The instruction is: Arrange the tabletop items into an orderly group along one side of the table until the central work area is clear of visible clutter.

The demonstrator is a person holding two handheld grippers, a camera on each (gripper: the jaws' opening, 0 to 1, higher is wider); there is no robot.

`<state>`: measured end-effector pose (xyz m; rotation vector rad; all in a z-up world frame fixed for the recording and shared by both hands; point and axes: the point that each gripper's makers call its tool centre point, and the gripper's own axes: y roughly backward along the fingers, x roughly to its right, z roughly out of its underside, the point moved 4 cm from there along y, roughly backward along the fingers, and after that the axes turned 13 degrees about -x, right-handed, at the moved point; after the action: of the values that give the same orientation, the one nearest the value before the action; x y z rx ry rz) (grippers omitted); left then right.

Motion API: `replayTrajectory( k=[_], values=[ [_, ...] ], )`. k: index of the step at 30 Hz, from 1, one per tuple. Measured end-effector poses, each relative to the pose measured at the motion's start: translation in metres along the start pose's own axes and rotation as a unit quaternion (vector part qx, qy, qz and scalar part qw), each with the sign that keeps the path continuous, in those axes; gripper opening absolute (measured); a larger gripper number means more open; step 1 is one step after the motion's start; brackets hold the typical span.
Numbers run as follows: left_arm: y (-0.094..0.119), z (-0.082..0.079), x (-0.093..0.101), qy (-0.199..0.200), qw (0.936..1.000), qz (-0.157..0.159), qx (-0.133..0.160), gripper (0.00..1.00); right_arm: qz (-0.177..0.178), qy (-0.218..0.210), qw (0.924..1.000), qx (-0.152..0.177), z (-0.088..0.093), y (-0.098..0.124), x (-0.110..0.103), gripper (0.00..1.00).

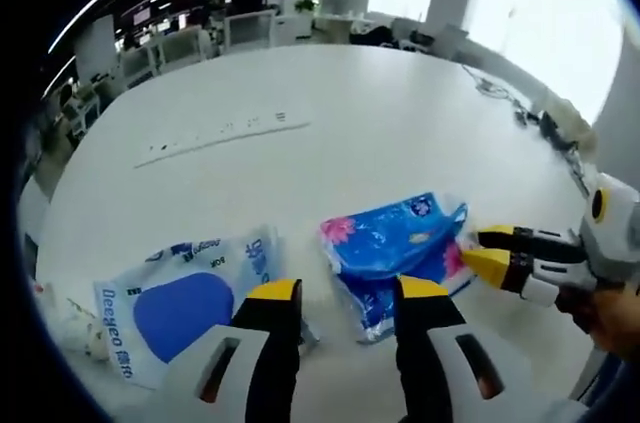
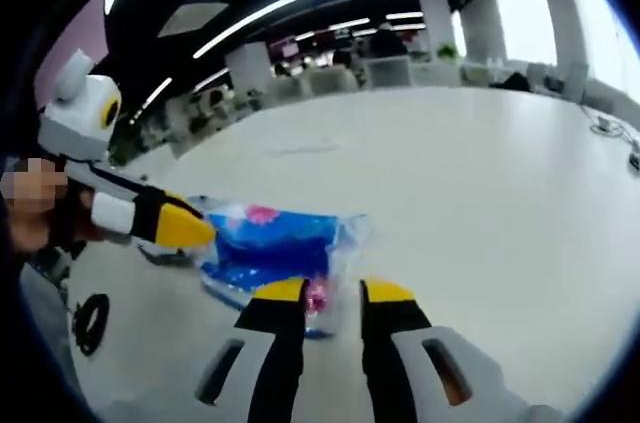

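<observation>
In the left gripper view the left gripper (image 1: 335, 295) hovers with jaws parted and nothing between them, above the near edges of a white-and-blue packet (image 1: 180, 305) and a blue floral tissue pack (image 1: 400, 243). The right gripper (image 1: 490, 251) reaches that pack's far corner, though whether it grips is unclear. Beyond, on the white table (image 1: 380, 123), lies a faint pale strip (image 1: 222, 136).

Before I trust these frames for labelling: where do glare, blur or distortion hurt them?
Left gripper view: windows at the top right are blown out white; the table edge bows from the fisheye; the blue tissue pack is fairly sharp. Right gripper view: softer overall, the same pack smeared, ceiling light strips curved, and the left gripper is slightly blurred.
</observation>
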<state>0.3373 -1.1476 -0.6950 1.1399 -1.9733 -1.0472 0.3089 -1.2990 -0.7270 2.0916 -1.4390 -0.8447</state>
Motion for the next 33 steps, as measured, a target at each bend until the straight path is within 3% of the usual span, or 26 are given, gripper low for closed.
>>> replayTrajectory(
  k=[4,11,13,15,21,25,33],
  values=[
    [0.005,0.005,-0.001,-0.001,0.9999,0.005,0.009,0.45,0.002,0.007,1.0,0.004,0.0,0.003,-0.002,0.24],
    [0.021,0.013,0.001,0.001,0.9991,0.026,0.034,0.62,-0.003,0.019,0.9993,0.031,-0.009,0.013,-0.009,0.43],
    [0.023,0.014,0.009,-0.001,0.9975,0.061,0.033,0.78,-0.006,0.021,0.9992,0.035,-0.011,0.017,-0.012,0.47],
    [0.028,0.019,0.012,0.004,0.9969,0.071,0.031,0.98,-0.008,0.022,0.999,0.038,-0.012,0.021,-0.015,0.52],
    [0.039,0.037,0.01,0.006,0.9962,0.08,0.032,1.0,-0.013,0.028,0.9984,0.049,-0.011,0.033,-0.023,0.59],
    [0.052,0.045,0.001,0.011,0.9963,0.063,0.058,1.0,-0.011,0.033,0.997,0.069,-0.016,0.042,-0.027,0.72],
    [0.077,0.06,-0.016,0.037,0.9946,0.058,0.077,1.0,-0.007,0.043,0.996,0.078,-0.015,0.062,-0.036,0.72]
  ],
)
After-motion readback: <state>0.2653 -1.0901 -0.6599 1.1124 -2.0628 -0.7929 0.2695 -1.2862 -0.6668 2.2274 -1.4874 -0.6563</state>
